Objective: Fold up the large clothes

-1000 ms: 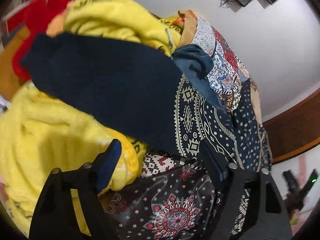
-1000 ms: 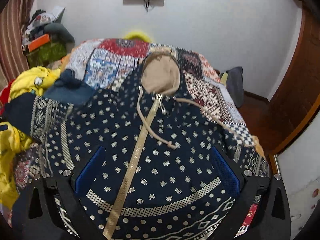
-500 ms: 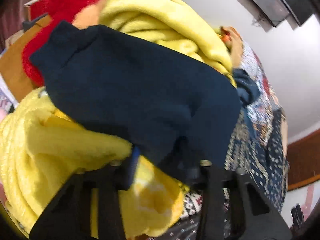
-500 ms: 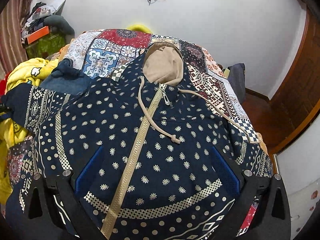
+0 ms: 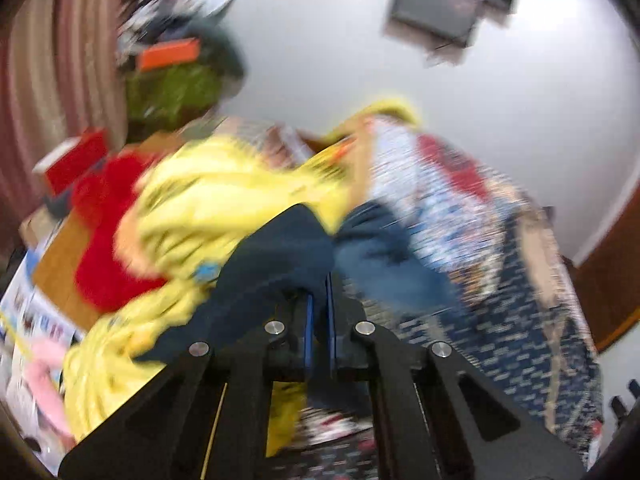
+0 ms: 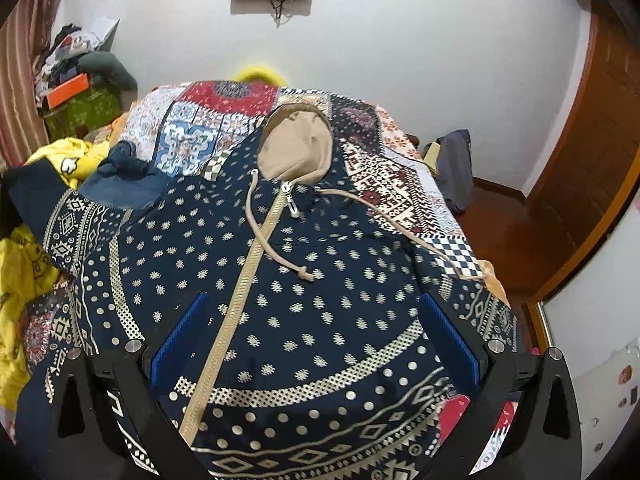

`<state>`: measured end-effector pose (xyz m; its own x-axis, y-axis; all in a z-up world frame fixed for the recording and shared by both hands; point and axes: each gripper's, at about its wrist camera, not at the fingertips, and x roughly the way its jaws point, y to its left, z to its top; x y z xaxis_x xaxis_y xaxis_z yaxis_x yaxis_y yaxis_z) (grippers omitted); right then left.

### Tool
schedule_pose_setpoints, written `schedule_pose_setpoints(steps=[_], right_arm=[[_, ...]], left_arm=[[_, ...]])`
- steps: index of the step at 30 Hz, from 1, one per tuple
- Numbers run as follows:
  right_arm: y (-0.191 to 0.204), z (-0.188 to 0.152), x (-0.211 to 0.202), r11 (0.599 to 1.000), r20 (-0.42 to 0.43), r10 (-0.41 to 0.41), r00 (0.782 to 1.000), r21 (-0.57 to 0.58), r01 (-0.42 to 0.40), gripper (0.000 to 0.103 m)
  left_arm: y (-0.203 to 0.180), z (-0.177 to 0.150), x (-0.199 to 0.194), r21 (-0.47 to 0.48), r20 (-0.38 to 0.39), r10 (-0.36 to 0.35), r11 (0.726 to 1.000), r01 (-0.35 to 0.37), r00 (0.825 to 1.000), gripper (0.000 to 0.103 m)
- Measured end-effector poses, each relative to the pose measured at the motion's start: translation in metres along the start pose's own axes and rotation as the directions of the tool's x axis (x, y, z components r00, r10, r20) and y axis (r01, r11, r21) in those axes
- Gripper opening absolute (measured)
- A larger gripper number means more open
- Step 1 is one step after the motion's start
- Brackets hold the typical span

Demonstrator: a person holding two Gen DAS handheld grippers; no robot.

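Note:
A navy hooded jacket (image 6: 320, 280) with cream dots, a tan hood and a cream zip lies face up on the patchwork bedspread (image 6: 208, 120). Its left sleeve (image 6: 44, 208) stretches off to the left. My right gripper (image 6: 316, 340) is open and empty, hovering over the jacket's lower front. In the blurred left wrist view my left gripper (image 5: 318, 320) is shut on the plain navy cuff end of that sleeve (image 5: 272, 272).
Yellow fleece clothes (image 5: 224, 192) and a red garment (image 5: 100, 240) are piled at the bed's left side. A folded blue denim piece (image 6: 120, 184) lies near the jacket's shoulder. A wooden door (image 6: 592, 160) stands to the right, cluttered shelves (image 6: 76, 80) to the left.
My left gripper closed on the sleeve's cuff and swung quickly, blurring its view. My right gripper stayed open over the jacket, drifting slightly closer.

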<state>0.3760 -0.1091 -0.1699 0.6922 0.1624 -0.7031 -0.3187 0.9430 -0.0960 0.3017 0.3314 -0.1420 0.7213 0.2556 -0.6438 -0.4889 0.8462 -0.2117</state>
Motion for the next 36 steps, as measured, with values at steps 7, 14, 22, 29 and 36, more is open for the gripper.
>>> schedule_pose_setpoints(steps=[7, 14, 22, 29, 36], right_arm=[[-0.016, 0.0, -0.014, 1.0, 0.03, -0.017, 0.999, -0.014, 0.018, 0.103], [-0.043, -0.009, -0.022, 1.0, 0.043, -0.027, 0.999, 0.009, 0.027, 0.103], [-0.071, -0.03, -0.023, 0.998, 0.005, -0.041, 0.999, 0.044, 0.041, 0.103], [-0.072, -0.04, -0.023, 0.999, -0.036, -0.05, 0.998, 0.009, 0.05, 0.103], [-0.045, -0.027, -0.03, 0.998, -0.015, -0.033, 0.999, -0.052, 0.032, 0.103]], left_arm=[[-0.142, 0.019, -0.024, 0.152, 0.004, -0.274, 0.951, 0.271, 0.962, 0.004], [-0.275, -0.036, 0.004, 0.304, -0.201, -0.375, 0.854, 0.422, 0.905, 0.004], [-0.342, -0.154, 0.066, 0.41, -0.485, -0.247, 0.783, 0.468, 0.839, 0.004], [-0.346, -0.206, 0.07, 0.5, -0.533, -0.158, 0.734, 0.46, 0.831, 0.011], [-0.311, -0.185, 0.021, 0.512, -0.477, -0.227, 0.714, 0.478, 0.849, 0.056]])
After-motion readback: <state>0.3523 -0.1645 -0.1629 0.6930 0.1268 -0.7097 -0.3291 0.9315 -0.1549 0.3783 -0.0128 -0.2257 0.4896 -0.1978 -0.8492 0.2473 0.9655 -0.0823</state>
